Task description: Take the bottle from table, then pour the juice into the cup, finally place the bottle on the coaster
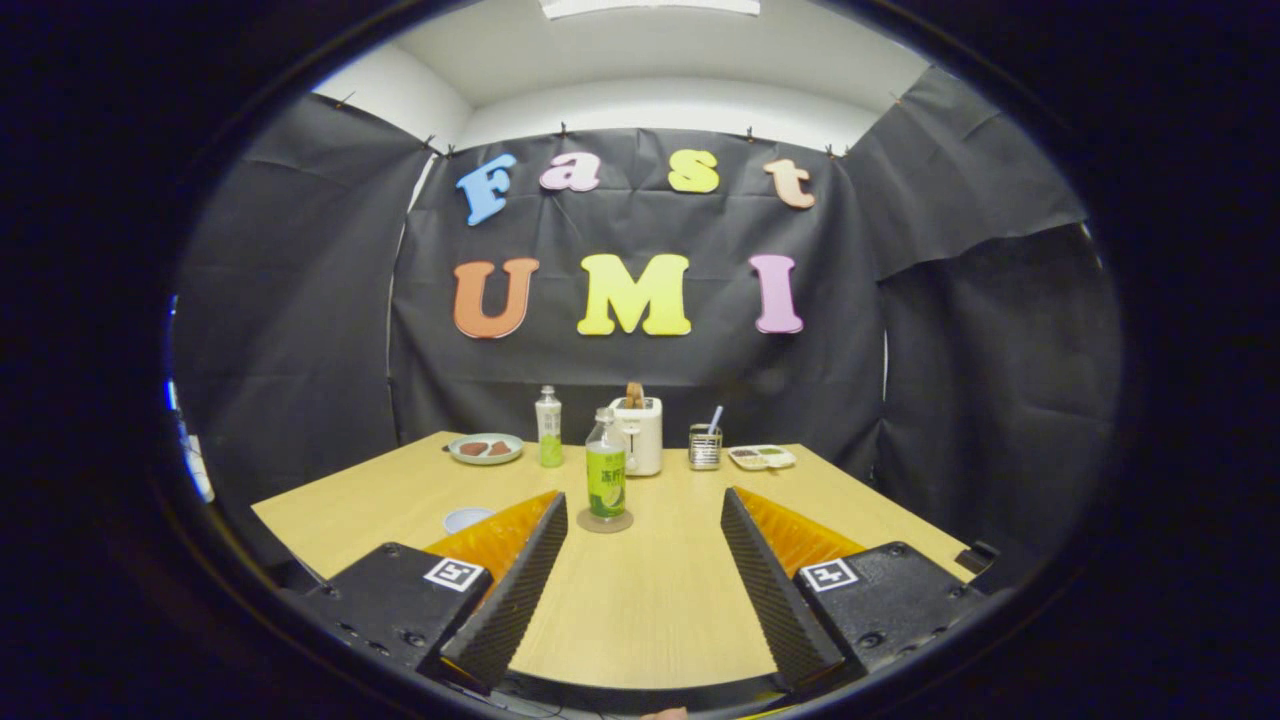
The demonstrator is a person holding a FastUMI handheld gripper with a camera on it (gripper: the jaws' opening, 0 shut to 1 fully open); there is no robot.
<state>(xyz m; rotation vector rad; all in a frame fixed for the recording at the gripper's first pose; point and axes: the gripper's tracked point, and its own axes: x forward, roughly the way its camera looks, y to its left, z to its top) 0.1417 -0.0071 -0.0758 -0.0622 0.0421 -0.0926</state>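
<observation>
A clear bottle with a green label [606, 480] stands upright on a round coaster [605, 523] on the wooden table [650, 600]. It is just ahead of my left finger's tip, slightly inside the gap. My gripper [643, 500] is open, with bare table between the fingers and nothing held. A pale round cup [466, 518] sits to the left of the coaster, partly hidden behind the left finger [515, 590]. The right finger [775, 585] is well clear of the bottle.
Along the table's far edge stand a second bottle [548, 428], a white toaster [641, 436], a green plate with food [486, 449], a tin with a straw [705, 447] and a small white tray [762, 457]. Black cloth walls close in all round.
</observation>
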